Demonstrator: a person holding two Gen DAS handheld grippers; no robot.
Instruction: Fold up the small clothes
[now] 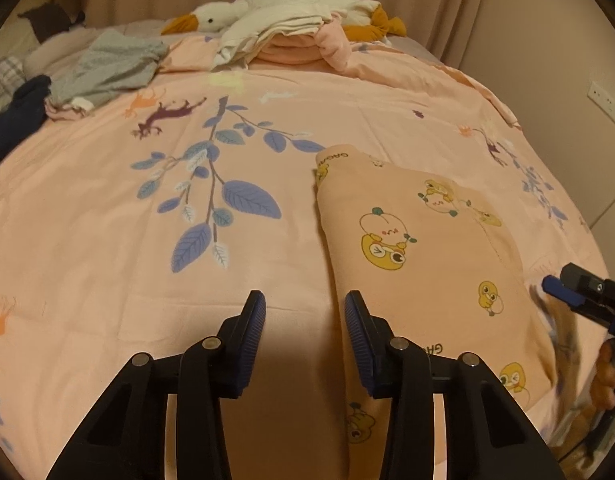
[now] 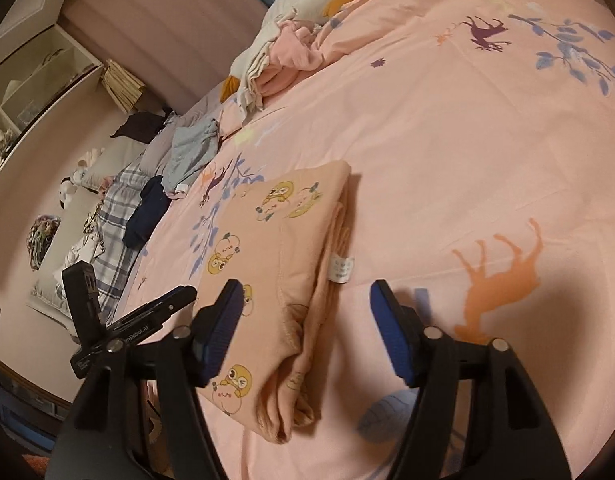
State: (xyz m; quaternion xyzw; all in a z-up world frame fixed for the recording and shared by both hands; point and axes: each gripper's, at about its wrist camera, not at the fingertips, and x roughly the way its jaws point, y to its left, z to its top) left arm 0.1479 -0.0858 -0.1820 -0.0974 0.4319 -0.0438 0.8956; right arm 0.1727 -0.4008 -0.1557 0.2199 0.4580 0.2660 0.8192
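Between and just ahead of our right gripper's (image 2: 305,330) released jaws lies the folded garment (image 2: 275,280), soft, light and floppy, best pinched at its layered edge, while our left gripper (image 1: 305,312) gapes empty beside it.

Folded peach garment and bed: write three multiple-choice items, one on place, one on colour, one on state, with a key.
1. Where does the grey garment lie relative to the folded peach garment in the left wrist view?
A. far left
B. on top of it
C. beneath it

2. What colour is the plush goose's beak?
A. blue
B. orange
C. black

3. How is the right gripper?
A. shut on the label
B. open
C. shut on the bedsheet

Key: A, it sits far up-left on the bedsheet; B, orange beak; C is wrong, B: jaws apart, gripping nothing.
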